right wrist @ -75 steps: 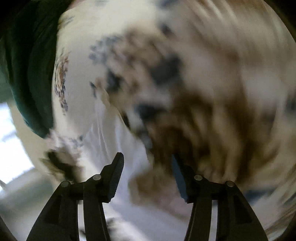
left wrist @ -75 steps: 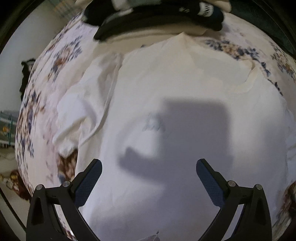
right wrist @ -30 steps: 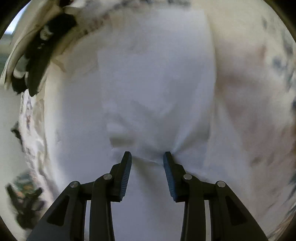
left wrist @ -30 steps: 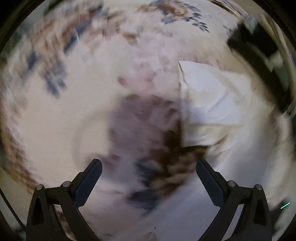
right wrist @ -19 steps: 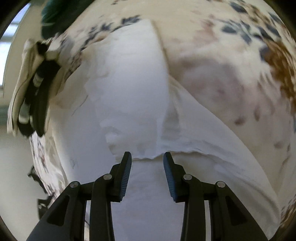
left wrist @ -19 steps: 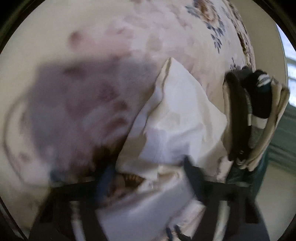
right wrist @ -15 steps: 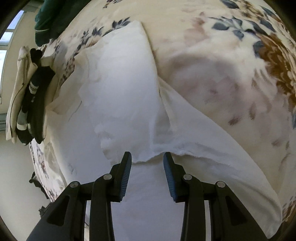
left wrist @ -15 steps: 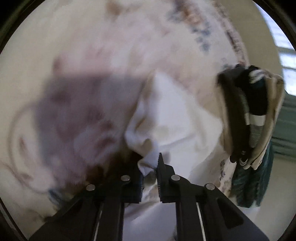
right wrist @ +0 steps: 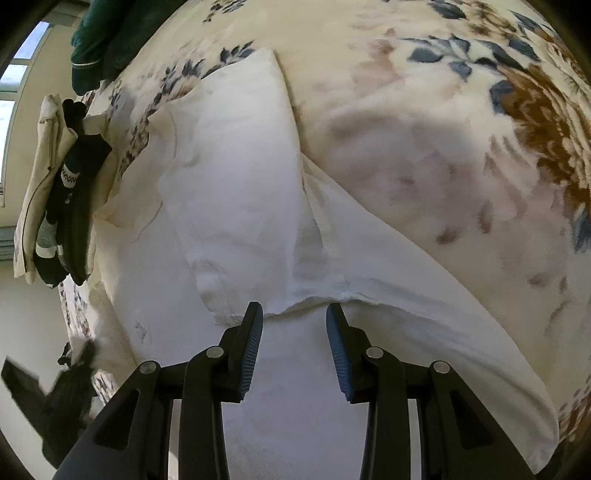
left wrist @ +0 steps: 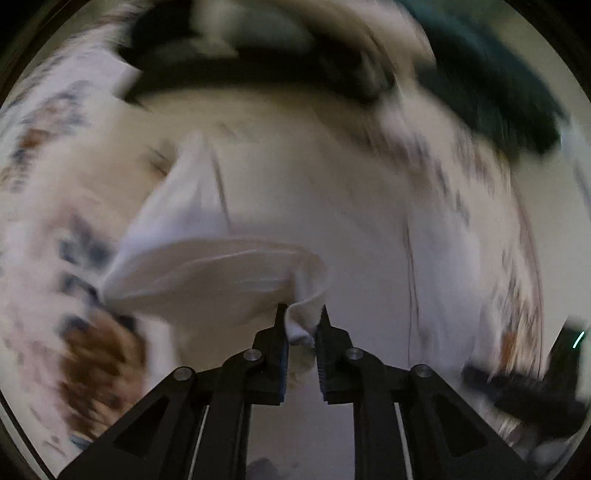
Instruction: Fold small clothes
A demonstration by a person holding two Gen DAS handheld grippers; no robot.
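A white T-shirt [right wrist: 236,192] lies spread on a floral bed cover [right wrist: 461,122]; its right sleeve is folded inward over the body. My right gripper [right wrist: 294,314] is partly open and empty, its fingertips just short of the folded sleeve's hem. In the blurred left wrist view my left gripper [left wrist: 302,325] is shut on the edge of the shirt's left sleeve [left wrist: 207,273] and holds it lifted, the cloth draping away to the left.
A stack of folded clothes, black and cream [right wrist: 59,192], lies beyond the shirt's collar, with a dark green garment [right wrist: 110,33] past it. The bed's edge and a pale floor [right wrist: 26,325] lie to the left. A dark object [right wrist: 55,398] shows at lower left.
My left gripper closed on the left sleeve edge and has swung round with it, lifting the cloth. My right gripper has stayed still at the folded right sleeve.
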